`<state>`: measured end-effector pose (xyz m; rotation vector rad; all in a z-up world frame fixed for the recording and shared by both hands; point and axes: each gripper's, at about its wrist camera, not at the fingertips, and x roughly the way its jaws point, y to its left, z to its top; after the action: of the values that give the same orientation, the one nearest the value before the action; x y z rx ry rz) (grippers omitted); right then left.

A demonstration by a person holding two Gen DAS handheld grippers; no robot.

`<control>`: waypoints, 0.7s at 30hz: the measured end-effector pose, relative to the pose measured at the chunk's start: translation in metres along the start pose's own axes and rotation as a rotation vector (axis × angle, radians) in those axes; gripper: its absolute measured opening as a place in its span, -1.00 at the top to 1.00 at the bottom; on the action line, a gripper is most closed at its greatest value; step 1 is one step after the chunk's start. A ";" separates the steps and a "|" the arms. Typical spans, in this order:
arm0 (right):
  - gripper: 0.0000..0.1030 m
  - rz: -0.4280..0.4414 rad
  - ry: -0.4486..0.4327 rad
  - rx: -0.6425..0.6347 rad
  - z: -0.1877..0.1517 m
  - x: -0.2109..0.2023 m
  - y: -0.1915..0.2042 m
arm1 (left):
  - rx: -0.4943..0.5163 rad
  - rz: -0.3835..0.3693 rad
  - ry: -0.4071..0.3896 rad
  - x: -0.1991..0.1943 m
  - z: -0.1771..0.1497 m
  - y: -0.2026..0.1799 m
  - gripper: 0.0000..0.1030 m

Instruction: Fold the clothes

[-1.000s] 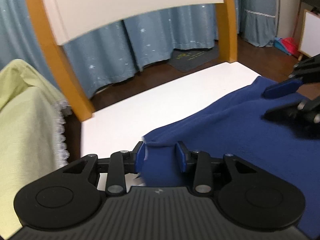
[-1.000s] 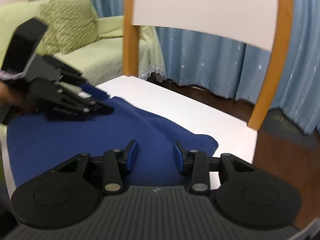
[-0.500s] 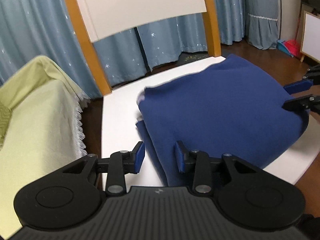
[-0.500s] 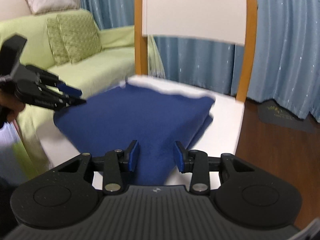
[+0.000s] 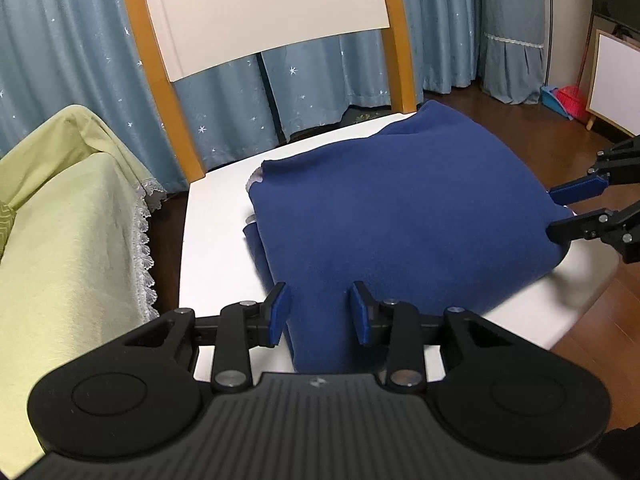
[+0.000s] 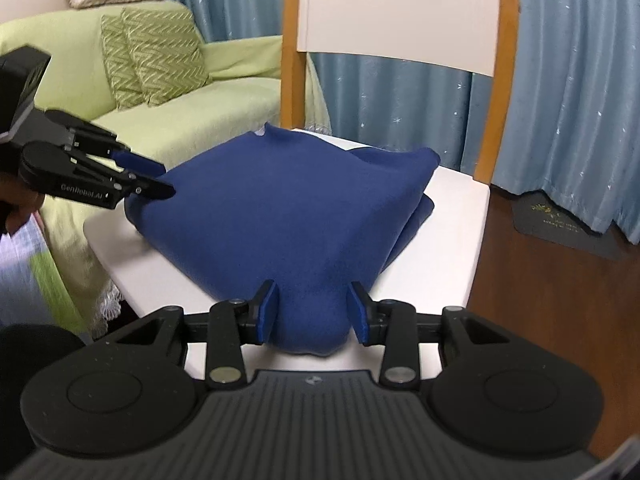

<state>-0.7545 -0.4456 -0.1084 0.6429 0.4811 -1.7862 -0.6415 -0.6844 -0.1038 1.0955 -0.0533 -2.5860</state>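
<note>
A dark blue cloth (image 5: 400, 220) lies doubled over on the white chair seat (image 5: 216, 232), with its loose edges toward the chair back. My left gripper (image 5: 320, 312) is shut on the cloth's near left corner, the fabric bunched between its blue pads. In the left wrist view my right gripper (image 5: 576, 216) pinches the other near corner at the seat's right edge. In the right wrist view the cloth (image 6: 288, 208) runs taut from my right gripper (image 6: 312, 312), shut on that corner, across to my left gripper (image 6: 148, 178).
The chair back (image 5: 260, 12), white with orange posts, rises behind the seat (image 6: 452, 232). A light green sofa (image 5: 60, 240) with cushions (image 6: 152, 64) stands close on the left. Blue curtains hang behind. Dark wood floor with a mat (image 6: 560, 220) lies to the right.
Both grippers have drawn back from the far part of the seat toward its near edge, carrying the cloth's corners and laying the cloth over itself. Most of the movement came early.
</note>
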 end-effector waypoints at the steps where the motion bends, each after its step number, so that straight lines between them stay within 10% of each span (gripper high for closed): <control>1: 0.33 -0.001 0.004 -0.005 0.001 -0.001 0.000 | -0.011 0.010 0.001 -0.004 0.001 -0.001 0.21; 6: 0.27 -0.006 -0.026 0.023 0.007 -0.028 0.002 | -0.103 0.072 -0.015 -0.040 -0.010 -0.013 -0.34; 13: -0.42 -0.068 -0.043 0.130 -0.018 -0.076 0.024 | -0.266 0.107 -0.012 -0.078 -0.035 -0.029 -0.98; 16: -0.96 -0.116 -0.069 0.161 -0.028 -0.089 0.039 | -0.293 0.137 0.000 -0.084 -0.043 -0.038 -0.99; 21: -0.97 -0.173 -0.052 0.171 -0.033 -0.094 0.054 | -0.345 0.124 -0.009 -0.094 -0.054 -0.047 -0.99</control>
<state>-0.6751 -0.3721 -0.0742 0.6882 0.3597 -2.0188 -0.5558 -0.6050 -0.0843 0.9218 0.3020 -2.3738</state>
